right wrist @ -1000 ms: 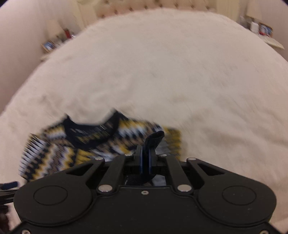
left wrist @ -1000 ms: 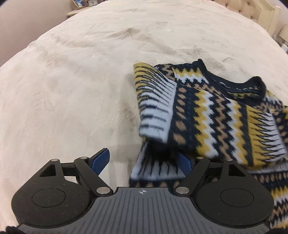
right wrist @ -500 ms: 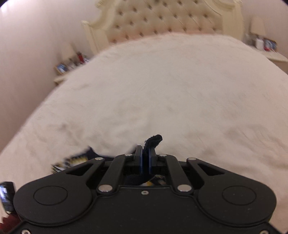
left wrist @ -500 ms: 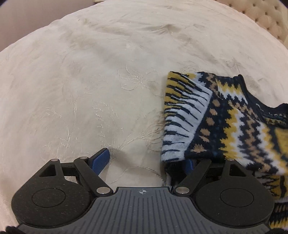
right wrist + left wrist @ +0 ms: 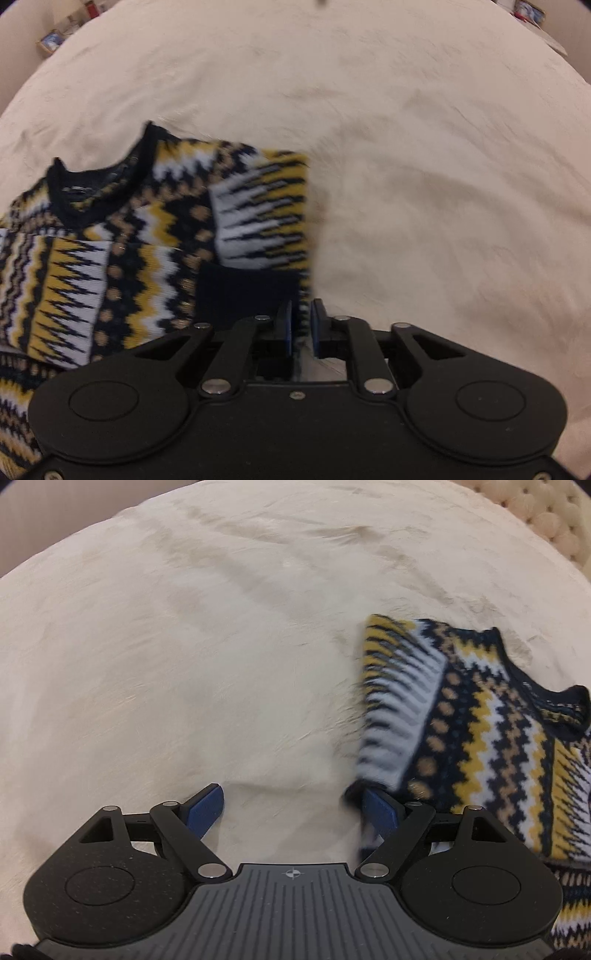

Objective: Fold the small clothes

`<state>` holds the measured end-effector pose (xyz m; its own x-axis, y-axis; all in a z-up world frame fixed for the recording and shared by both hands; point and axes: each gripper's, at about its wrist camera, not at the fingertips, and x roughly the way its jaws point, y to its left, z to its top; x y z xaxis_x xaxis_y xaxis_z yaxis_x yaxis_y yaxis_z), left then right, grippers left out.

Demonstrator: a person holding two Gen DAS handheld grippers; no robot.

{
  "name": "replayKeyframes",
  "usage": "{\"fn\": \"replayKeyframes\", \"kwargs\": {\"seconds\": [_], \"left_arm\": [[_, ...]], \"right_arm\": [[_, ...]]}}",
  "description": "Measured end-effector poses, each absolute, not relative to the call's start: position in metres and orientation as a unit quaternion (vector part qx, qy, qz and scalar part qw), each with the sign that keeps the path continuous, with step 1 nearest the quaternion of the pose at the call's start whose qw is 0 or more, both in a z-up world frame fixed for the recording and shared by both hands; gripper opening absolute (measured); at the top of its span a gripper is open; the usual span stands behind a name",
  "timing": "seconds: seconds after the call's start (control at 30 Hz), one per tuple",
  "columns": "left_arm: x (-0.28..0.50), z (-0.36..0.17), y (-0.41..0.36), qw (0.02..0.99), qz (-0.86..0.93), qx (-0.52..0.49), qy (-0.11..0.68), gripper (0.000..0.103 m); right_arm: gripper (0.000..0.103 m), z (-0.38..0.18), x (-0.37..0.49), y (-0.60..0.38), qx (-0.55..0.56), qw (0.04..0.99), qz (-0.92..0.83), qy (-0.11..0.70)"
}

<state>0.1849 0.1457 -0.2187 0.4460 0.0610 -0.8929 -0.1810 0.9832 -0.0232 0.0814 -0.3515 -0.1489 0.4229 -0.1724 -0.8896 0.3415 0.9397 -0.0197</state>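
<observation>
The zigzag-knit sweater (image 5: 122,251) lies folded on the bed (image 5: 424,147), collar pointing away from both tongs. The left tongs (image 5: 295,808) gape wide, sweater at their right tip. The right tongs (image 5: 301,325) have just been opening, its edge between them, unpressed.

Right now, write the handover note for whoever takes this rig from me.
Left tool: open wide, nothing held, its right finger at the sweater's left edge.
Right tool: jaws have just been opening, now slightly apart, with the sweater's right edge showing in the gap; no pinch visible.
Sweater: on the cream bedspread, collar away from you.
Done: both sleeves folded in over the front, the right sleeve's dark cuff lying on top.
Left: probably fold the hem up toward the collar, then smooth it.
</observation>
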Motion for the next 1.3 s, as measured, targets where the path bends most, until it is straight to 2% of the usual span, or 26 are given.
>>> {"fn": "replayKeyframes", "kwargs": {"seconds": [0.17,0.3,0.43,0.57,0.6,0.63,0.77,0.97,1.3], "left_arm": [[0.172,-0.189,0.146,0.861,0.087,-0.063,0.497,0.081],[0.180,-0.173,0.119,0.877,0.037,-0.037,0.477,0.082],[0.205,-0.186,0.093,0.870,0.012,-0.013,0.493,0.088],[0.223,-0.215,0.086,0.856,0.031,0.027,0.515,0.092],[0.228,-0.224,0.086,0.851,0.031,0.032,0.523,0.101],[0.231,-0.231,0.089,0.848,0.032,0.035,0.529,0.103],[0.237,-0.241,0.095,0.845,0.018,0.022,0.534,0.103],[0.216,-0.221,0.101,0.848,-0.002,0.004,0.530,0.103],[0.106,-0.194,0.093,0.825,-0.059,-0.007,0.561,0.103]], "right_arm": [[0.024,-0.139,0.072,-0.354,0.088,0.841,-0.185,0.502],[0.049,-0.132,0.065,-0.336,0.074,0.862,-0.175,0.470],[0.067,-0.141,0.077,-0.321,0.073,0.864,-0.140,0.477],[0.069,-0.160,0.091,-0.315,0.050,0.853,-0.136,0.502],[0.073,-0.163,0.094,-0.318,0.054,0.850,-0.139,0.505],[0.075,-0.166,0.096,-0.322,0.062,0.847,-0.143,0.508],[0.088,-0.172,0.099,-0.335,0.080,0.842,-0.144,0.513],[0.089,-0.164,0.083,-0.342,0.102,0.851,-0.127,0.499],[0.090,-0.150,-0.007,-0.314,0.116,0.850,-0.071,0.509]]}}
